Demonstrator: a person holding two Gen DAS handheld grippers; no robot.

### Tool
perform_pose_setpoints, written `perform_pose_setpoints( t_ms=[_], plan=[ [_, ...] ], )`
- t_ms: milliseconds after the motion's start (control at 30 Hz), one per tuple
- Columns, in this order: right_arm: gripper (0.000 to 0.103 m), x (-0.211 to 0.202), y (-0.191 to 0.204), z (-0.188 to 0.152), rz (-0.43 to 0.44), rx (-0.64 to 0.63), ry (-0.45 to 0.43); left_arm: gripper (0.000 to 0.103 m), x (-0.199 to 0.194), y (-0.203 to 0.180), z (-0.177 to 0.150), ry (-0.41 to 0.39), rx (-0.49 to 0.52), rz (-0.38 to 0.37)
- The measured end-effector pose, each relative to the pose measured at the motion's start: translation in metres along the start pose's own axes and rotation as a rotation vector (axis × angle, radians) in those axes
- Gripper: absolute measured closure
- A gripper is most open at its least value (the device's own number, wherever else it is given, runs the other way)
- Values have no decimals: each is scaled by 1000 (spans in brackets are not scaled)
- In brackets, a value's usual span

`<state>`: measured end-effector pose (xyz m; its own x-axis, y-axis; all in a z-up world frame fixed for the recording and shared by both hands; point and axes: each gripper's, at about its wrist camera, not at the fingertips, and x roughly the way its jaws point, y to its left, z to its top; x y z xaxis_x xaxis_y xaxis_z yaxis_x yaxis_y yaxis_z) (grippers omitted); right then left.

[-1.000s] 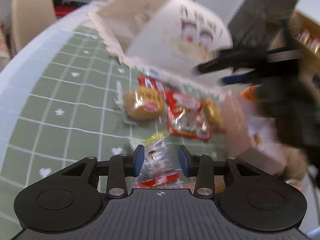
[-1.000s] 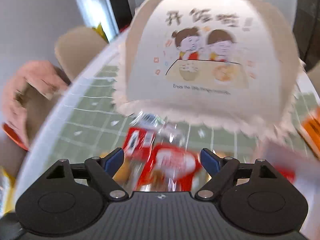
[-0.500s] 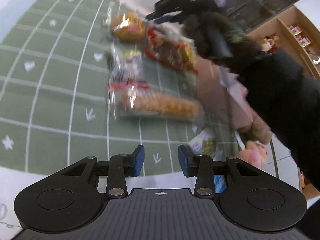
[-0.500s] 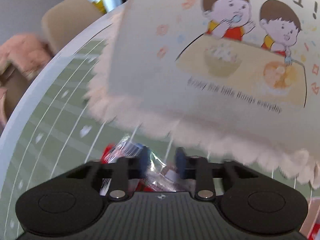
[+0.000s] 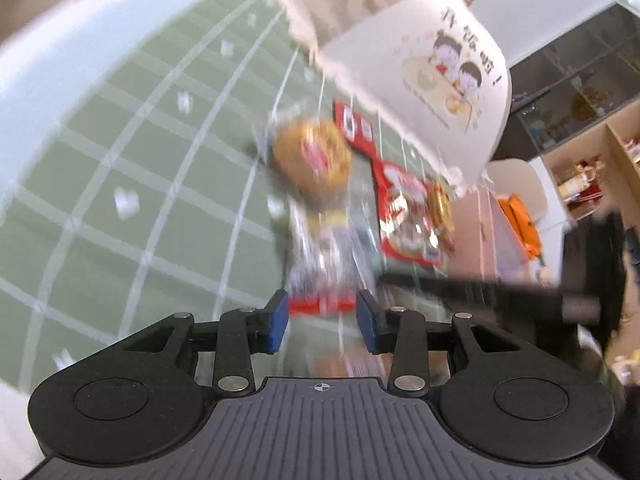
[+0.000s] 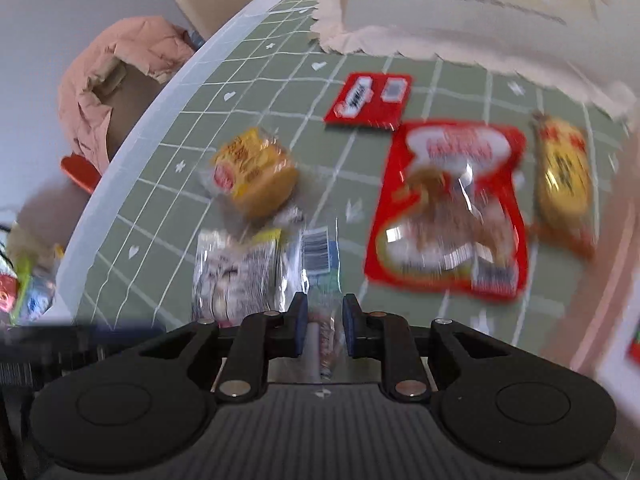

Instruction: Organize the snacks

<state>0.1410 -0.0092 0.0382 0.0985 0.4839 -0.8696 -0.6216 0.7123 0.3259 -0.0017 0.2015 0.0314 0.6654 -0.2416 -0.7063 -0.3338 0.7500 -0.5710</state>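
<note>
Several snacks lie on the green checked tablecloth (image 6: 280,80): a round yellow cake pack (image 6: 254,172), a small red pack (image 6: 370,102), a big red bag (image 6: 452,208), a yellow-red pack (image 6: 564,172) and a clear silvery pack (image 6: 232,276). My right gripper (image 6: 323,324) is shut on a clear wrapped snack with a barcode (image 6: 318,264), held low over the cloth. My left gripper (image 5: 322,320) is open and empty, just above the clear silvery pack (image 5: 324,260), with the round cake pack (image 5: 312,156) beyond it.
A cream fabric food cover with a cartoon print (image 5: 432,64) stands at the back of the table, also in the right wrist view (image 6: 480,8). A chair with a pink jacket (image 6: 120,80) stands left of the table edge. Shelves (image 5: 592,168) lie far right.
My right gripper has pulled back from the food cover with the clear wrapped snack shut in it. My left gripper has swung back over the snacks, still open.
</note>
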Motion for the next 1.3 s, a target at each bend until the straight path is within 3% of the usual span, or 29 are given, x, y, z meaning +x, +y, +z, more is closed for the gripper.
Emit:
perform_pose_setpoints(
  t_ms=[200,267,333,400,467,567,667,867,1100,1200,1300],
  plan=[
    [75,-21,-4,-25,-127,13,-50,62,-7,-16,12,-42,105,77],
    [67,-40,-1,-35,-160,-9,-99,62,-4,-25,10,-7,170,61],
    [47,-62,1,-47,-183,-19,-161,62,4,-38,7,48,259,24],
    [36,-79,-2,-61,-201,-3,-204,61,12,-48,6,72,327,52],
    [34,-89,-6,-77,-228,27,-216,62,21,-49,8,76,327,132],
    [34,-98,-11,-104,-282,59,-211,62,35,-38,16,51,235,208],
    [32,-101,-15,-134,-309,115,-192,58,49,-36,17,69,212,170],
    [31,-86,-19,-170,-317,206,-120,46,74,-76,3,74,492,180],
    [30,-103,1,-151,-369,118,-210,42,89,-99,-13,95,703,247],
    [29,-109,9,-123,-335,64,-255,43,74,-88,-19,108,697,244],
    [26,-93,15,-90,-280,31,-251,43,52,-65,-21,89,627,266]
  ],
)
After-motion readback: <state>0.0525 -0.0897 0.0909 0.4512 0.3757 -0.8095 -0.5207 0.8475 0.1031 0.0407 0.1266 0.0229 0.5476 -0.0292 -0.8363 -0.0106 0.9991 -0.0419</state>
